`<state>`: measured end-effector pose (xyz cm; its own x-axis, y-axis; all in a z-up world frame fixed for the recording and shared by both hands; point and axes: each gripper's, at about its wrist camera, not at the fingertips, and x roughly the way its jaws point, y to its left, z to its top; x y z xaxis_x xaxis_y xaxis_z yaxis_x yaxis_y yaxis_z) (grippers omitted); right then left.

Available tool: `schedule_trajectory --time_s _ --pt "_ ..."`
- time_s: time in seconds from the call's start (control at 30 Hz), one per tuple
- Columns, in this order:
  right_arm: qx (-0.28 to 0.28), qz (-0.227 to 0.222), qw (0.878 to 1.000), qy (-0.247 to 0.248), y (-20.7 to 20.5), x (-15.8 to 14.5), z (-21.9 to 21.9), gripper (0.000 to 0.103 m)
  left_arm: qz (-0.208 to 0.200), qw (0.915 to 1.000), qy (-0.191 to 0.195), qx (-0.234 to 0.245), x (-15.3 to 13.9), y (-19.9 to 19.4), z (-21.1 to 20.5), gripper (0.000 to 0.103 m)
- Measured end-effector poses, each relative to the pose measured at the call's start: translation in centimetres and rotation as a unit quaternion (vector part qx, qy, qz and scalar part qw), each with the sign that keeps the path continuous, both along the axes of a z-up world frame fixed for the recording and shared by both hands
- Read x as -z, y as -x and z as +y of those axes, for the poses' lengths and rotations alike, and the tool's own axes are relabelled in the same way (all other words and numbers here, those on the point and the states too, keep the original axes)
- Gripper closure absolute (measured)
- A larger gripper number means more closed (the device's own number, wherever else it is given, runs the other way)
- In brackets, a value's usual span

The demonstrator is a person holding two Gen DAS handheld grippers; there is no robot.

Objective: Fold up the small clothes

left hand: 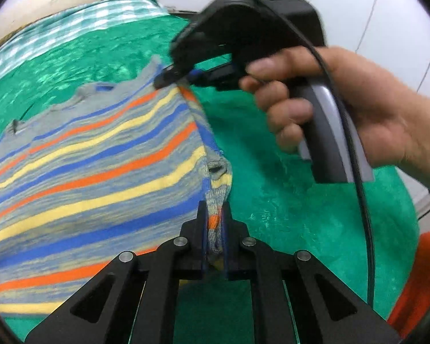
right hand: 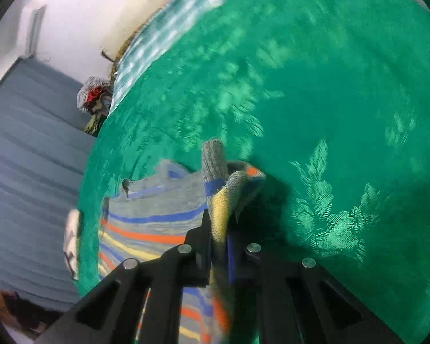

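We hold a small striped garment by two points along one edge, spread over a green patterned bedcover. Taking the garment as our landmark: our left gripper is clenched on a bunched fold at the garment's near right corner, grey ribbing and an orange stripe pinched tight between its black fingers. Farther along that same right edge, at the garment's far corner, our right gripper bites the cloth, its tips touching the fabric; our right hand wraps the grey-and-black handle, a black cable trailing off it toward the near side.

From the right wrist camera, the right gripper is likewise closed on the cloth: a yellow and grey fold rises from between the jaws, with a grey ribbed cuff standing up just beyond it. The rest of the garment lies flat to the left of that grip, its blue, orange and yellow stripes running across the bedcover.

Beyond the garment's far side, a pale green checked cloth borders the bedcover. To the garment's near right, an orange cloth shows at the frame's edge. Both views are somewhat blurred.
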<state>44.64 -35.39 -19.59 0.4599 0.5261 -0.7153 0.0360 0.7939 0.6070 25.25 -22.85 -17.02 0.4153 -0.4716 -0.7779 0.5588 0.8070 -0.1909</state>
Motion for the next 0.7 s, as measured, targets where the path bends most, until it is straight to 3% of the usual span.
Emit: schedule_trajectory --time_s 0.13,0.3,0.53,0.7 --pt "-0.012 -0.021 0.998 0.049 0.3 -2.8 2.1 0.095 0.008 0.9994 0.013 -0.032 -0.8 0.3 2.2 0.097" --pt "-0.041 -0.041 0.996 0.07 -0.5 -5.0 6.4 0.095 0.033 0.9932 0.053 -0.097 -2.5 -0.2 7.5 0.098" --pt "-0.108 -0.059 0.991 0.045 -2.6 -6.3 17.4 0.095 0.057 0.972 0.088 -0.21 -3.2 -0.4 19.2 0.098" --pt "-0.163 -0.055 0.984 0.043 -4.2 -5.2 26.6 0.095 0.078 0.9538 0.092 -0.275 -1.0 0.0 25.4 0.098"
